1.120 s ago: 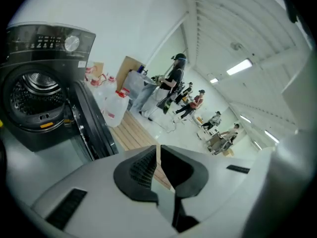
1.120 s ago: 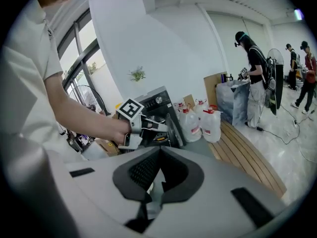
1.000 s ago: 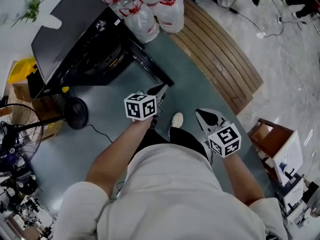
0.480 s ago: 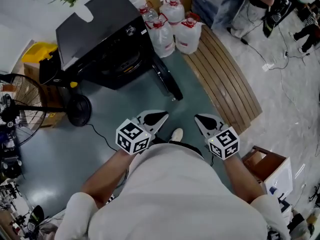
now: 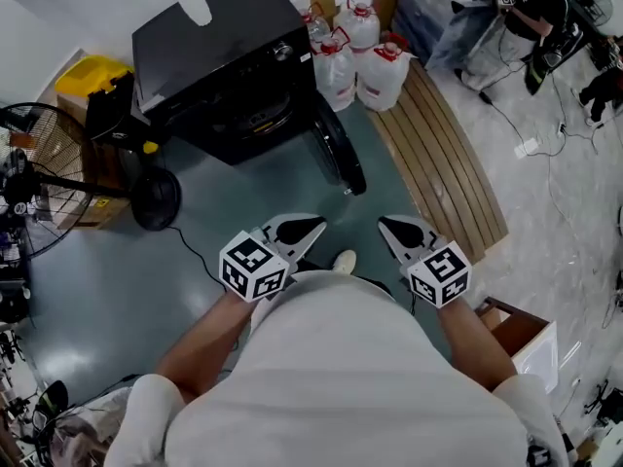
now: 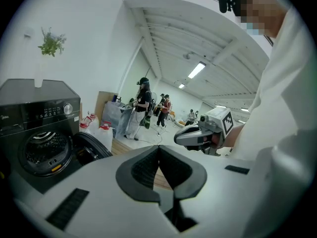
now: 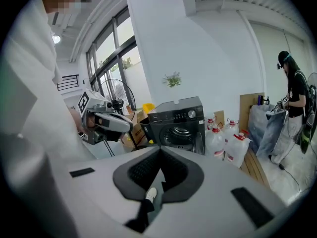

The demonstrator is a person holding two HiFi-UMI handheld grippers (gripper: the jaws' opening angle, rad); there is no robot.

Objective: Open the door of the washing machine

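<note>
Door (image 5: 338, 150) stands wide open — black washing machine (image 5: 209, 39).

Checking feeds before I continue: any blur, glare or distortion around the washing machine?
Head view: sharp, evenly lit, washing machine and its open door clear. Left gripper view: heavy fisheye, dark corners, bright ceiling lights. Right gripper view: same fisheye, bright windows at left, machine small but legible.
</note>
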